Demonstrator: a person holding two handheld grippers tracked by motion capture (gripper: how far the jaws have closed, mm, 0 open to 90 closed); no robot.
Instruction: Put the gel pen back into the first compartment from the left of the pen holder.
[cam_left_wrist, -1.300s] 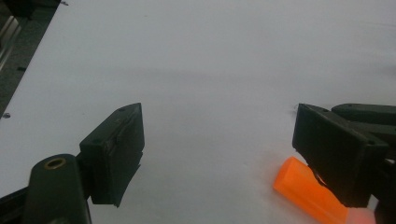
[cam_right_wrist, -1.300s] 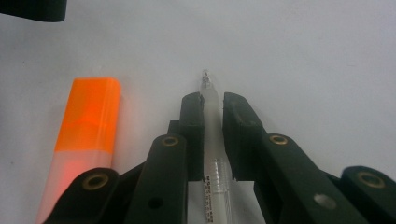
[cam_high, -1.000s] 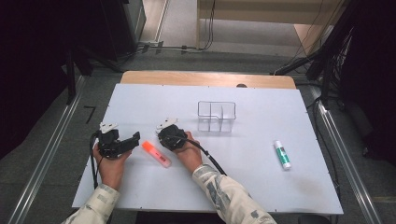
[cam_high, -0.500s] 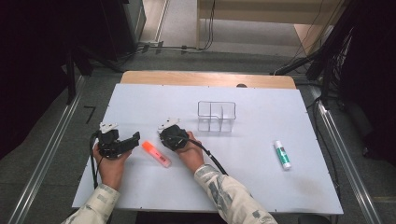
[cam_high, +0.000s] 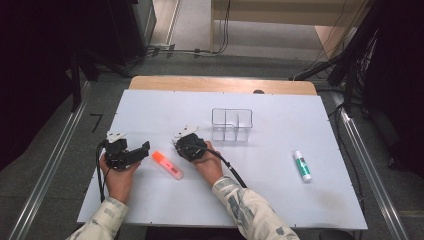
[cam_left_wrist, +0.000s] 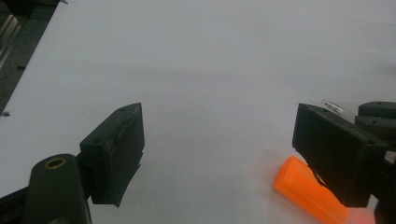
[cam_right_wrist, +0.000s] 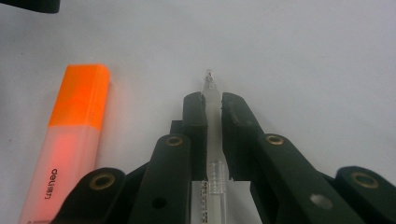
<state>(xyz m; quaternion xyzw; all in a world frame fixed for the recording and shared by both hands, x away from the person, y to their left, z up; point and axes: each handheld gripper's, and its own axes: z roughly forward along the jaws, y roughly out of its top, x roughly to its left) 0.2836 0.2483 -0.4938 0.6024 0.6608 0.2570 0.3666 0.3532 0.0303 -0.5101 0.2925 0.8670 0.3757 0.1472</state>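
Note:
In the right gripper view my right gripper (cam_right_wrist: 213, 105) is shut on a thin clear pen (cam_right_wrist: 208, 81), whose tip pokes out past the jaws just above the white table. An orange highlighter (cam_right_wrist: 77, 126) lies close on its left, cap end away from me. In the left gripper view my left gripper (cam_left_wrist: 217, 140) stands open with bare table between the jaws; the highlighter's orange cap (cam_left_wrist: 303, 189) lies by the right jaw. From above, the highlighter (cam_high: 167, 165) sits between the left gripper (cam_high: 142, 150) and the right gripper (cam_high: 187, 145).
A clear plastic organizer (cam_high: 232, 124) with compartments stands behind the right gripper. A green-and-white glue stick (cam_high: 302, 165) lies at the right of the white table (cam_high: 280, 200). Cables trail from both grippers toward the person.

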